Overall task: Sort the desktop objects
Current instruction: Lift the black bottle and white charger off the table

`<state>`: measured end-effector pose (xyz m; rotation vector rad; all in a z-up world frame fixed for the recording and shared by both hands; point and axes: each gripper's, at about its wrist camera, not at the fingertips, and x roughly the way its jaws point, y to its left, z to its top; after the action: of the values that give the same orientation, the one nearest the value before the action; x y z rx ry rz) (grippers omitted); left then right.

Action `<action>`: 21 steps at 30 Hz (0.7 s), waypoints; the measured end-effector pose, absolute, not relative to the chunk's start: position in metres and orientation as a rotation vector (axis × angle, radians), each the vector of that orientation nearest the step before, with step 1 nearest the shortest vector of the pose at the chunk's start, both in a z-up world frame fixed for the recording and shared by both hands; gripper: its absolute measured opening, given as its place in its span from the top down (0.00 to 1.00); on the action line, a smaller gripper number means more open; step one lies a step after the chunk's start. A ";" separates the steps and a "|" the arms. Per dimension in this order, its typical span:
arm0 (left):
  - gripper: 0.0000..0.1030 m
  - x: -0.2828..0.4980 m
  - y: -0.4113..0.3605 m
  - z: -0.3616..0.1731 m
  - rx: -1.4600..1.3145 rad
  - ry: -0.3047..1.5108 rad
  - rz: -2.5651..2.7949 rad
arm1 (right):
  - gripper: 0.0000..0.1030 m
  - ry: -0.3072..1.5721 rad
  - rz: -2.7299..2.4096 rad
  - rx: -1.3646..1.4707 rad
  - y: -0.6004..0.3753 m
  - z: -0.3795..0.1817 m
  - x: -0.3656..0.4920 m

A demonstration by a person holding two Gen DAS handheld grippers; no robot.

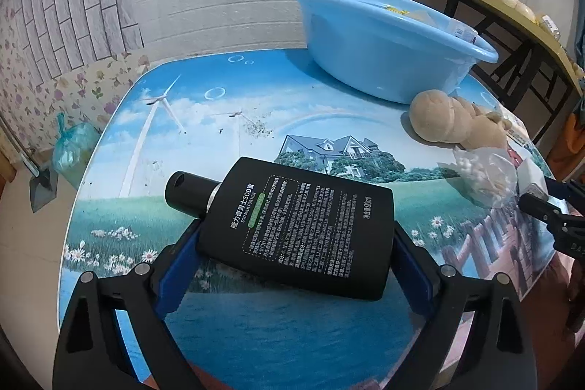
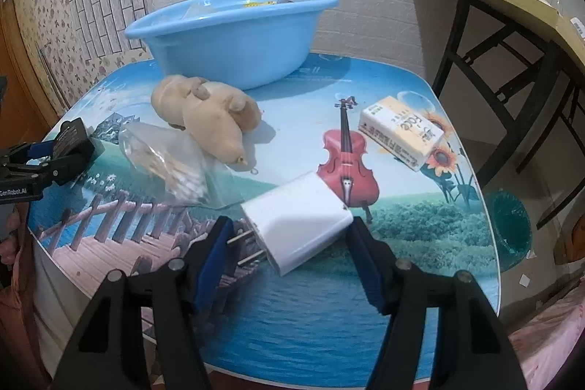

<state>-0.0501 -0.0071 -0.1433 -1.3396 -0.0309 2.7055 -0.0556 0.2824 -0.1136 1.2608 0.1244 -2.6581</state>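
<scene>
A flat black lotion bottle (image 1: 299, 229) with white print lies crosswise in my left gripper (image 1: 294, 238), cap to the left. Both blue pads press on its sides, so the gripper is shut on it. A white charger plug (image 2: 303, 218) sits in my right gripper (image 2: 289, 231), its metal prongs against the left pad and its back corner against the right pad. That gripper is shut on it, just over the picture-printed table (image 2: 292, 309). A light blue basin (image 2: 226, 50) with several small items inside stands at the back of the table.
A beige plush toy (image 2: 212, 119) and a clear bag of cotton swabs (image 2: 172, 167) lie between the two grippers. A yellow-white tissue pack (image 2: 402, 134) rests at the right. A wooden side table (image 2: 512, 10) stands beyond the right edge, and a green bin (image 2: 512, 229) is on the floor.
</scene>
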 end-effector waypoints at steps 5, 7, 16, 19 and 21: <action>0.08 -0.041 -0.007 -0.131 -1.296 -0.022 2.719 | 0.39 0.111 -2.656 1.253 0.281 -0.108 -0.053; 0.08 -0.038 -0.007 -0.124 -1.279 -0.030 2.719 | 0.39 0.106 -2.660 1.241 0.279 -0.103 -0.052; 0.08 -0.030 -0.002 -0.081 -1.146 -0.054 2.748 | 0.39 0.083 -2.654 1.120 0.266 -0.070 -0.053; 0.08 -0.030 -0.001 -0.068 -1.105 -0.058 2.758 | 0.39 0.077 -2.648 1.083 0.261 -0.060 -0.055; 0.08 -0.032 -0.001 -0.060 -1.078 -0.059 2.761 | 0.39 0.062 -2.642 1.052 0.258 -0.052 -0.057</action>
<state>-0.0322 -0.0008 -0.0600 -1.0776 -0.0592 2.7611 -0.0566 0.2582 -0.0525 1.0523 0.0622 -2.6421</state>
